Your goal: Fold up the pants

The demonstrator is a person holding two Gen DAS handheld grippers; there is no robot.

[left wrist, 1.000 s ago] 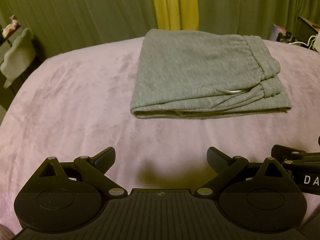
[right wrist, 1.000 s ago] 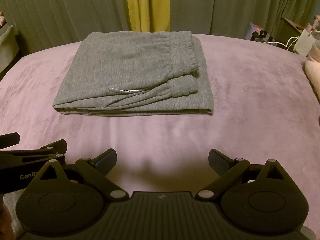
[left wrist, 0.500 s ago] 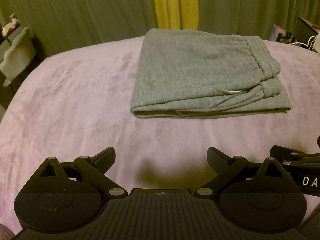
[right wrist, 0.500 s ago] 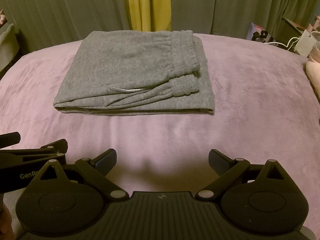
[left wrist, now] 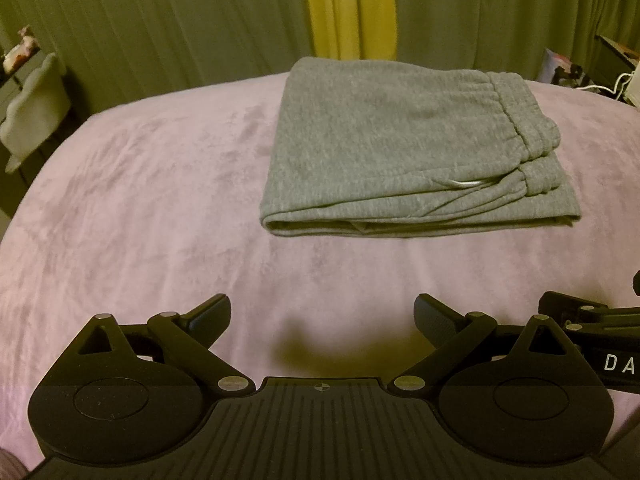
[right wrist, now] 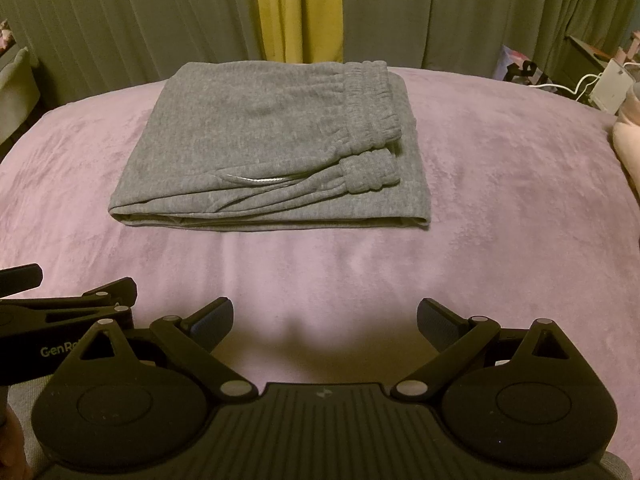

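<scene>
Grey sweatpants (left wrist: 404, 148) lie folded into a flat rectangle on the pink bed cover (left wrist: 140, 208), waistband and cuffs at the right side. They also show in the right wrist view (right wrist: 272, 148). My left gripper (left wrist: 322, 316) is open and empty, held back from the pants over the near part of the bed. My right gripper (right wrist: 325, 318) is open and empty, also short of the pants. The right gripper's side shows in the left wrist view (left wrist: 592, 316); the left gripper's side shows in the right wrist view (right wrist: 68, 296).
Green and yellow curtains (left wrist: 348, 8) hang behind the bed. A pale chair (left wrist: 32, 108) stands far left. Cables and a white device (right wrist: 608, 88) sit far right, with a pink bundle (right wrist: 628, 144) at the bed's right edge.
</scene>
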